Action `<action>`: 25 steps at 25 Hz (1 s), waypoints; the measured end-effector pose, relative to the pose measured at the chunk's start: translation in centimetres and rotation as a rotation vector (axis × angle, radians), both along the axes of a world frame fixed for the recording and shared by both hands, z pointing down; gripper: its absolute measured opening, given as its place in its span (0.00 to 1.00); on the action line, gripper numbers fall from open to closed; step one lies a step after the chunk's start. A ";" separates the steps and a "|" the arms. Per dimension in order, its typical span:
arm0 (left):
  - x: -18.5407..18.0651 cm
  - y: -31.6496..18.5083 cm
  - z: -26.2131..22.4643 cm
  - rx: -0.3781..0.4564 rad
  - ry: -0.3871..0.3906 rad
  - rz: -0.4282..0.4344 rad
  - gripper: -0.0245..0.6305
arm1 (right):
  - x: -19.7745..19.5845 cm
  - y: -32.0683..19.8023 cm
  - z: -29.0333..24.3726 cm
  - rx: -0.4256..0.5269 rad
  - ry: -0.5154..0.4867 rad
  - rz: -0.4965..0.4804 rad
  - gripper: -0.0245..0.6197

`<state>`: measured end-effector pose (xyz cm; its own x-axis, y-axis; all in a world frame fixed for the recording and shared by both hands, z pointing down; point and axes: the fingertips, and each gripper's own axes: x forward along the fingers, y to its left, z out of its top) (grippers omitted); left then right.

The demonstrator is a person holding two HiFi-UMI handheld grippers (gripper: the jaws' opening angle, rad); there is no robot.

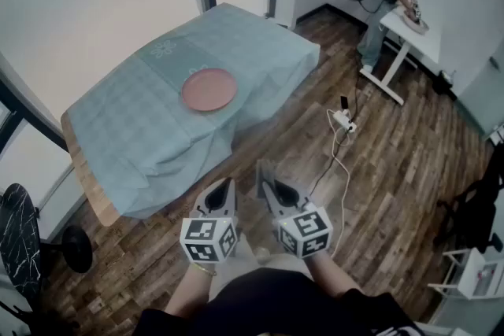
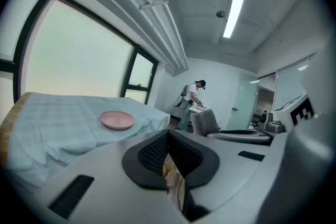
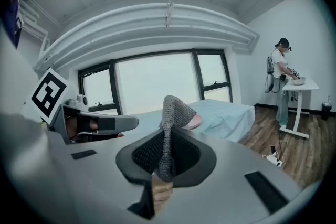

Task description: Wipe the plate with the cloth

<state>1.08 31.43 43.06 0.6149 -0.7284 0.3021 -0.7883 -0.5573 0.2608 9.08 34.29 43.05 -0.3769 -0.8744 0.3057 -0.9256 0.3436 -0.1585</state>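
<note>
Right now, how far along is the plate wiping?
Done: the cloth is clamped in the right gripper. In hand: nothing on the plate yet; it sits on the table, ahead of both grippers. To do: reach it and wipe. The left gripper is shut, empty.

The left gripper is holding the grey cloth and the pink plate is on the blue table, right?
Not quite. The grey cloth is pinched in the right gripper, as the right gripper view shows. The left gripper is shut, with nothing between its fingers. The pink plate is on the blue table.
</note>
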 end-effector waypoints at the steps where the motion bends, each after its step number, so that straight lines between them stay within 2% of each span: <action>1: 0.1 0.1 -0.1 0.003 0.002 -0.003 0.06 | 0.0 0.1 0.0 0.003 0.001 -0.003 0.09; 15: 1.1 0.9 0.0 -0.004 0.019 -0.014 0.06 | 0.3 0.4 -0.6 0.025 0.033 -0.025 0.09; 25: 0.6 0.6 -0.1 -0.008 0.041 -0.032 0.06 | -0.5 -0.4 -0.9 0.035 -0.011 -0.059 0.09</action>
<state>1.66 32.04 42.99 0.6034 -0.7454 0.2833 -0.7942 -0.5296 0.2980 8.59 33.87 42.16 -0.4315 -0.8604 0.2710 -0.9018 0.4034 -0.1551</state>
